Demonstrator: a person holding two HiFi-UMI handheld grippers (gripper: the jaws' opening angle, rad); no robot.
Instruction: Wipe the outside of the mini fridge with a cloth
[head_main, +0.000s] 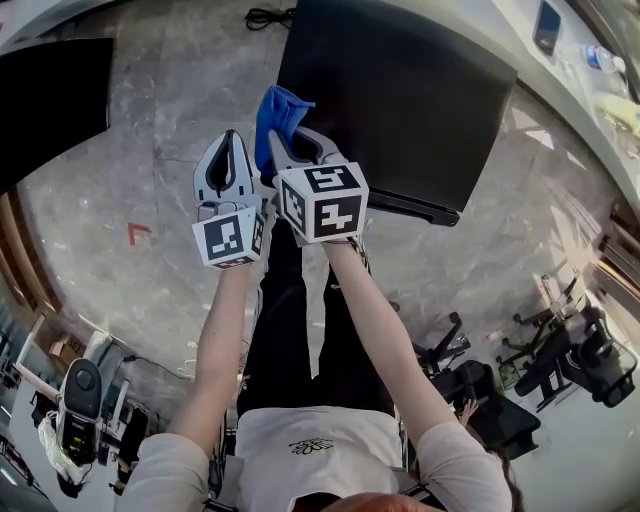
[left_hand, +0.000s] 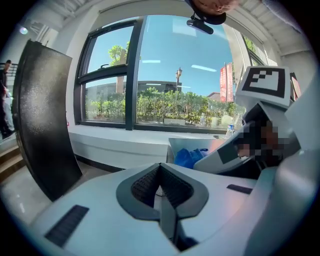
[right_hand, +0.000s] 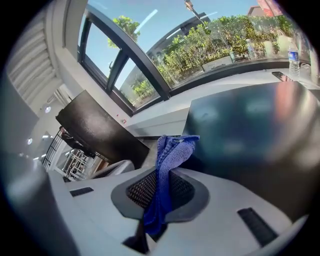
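The black mini fridge stands on the stone floor ahead of me; its dark top fills the right of the right gripper view. My right gripper is shut on a blue cloth, held just off the fridge's left edge. In the right gripper view the cloth rises folded from between the jaws of the right gripper. My left gripper is beside it on the left, shut and empty. From the left gripper the cloth and right gripper show at right.
A tall black panel stands to the left. A white sill under big windows runs behind. Office chairs crowd the right; a cable lies beyond the fridge. A red mark is on the floor.
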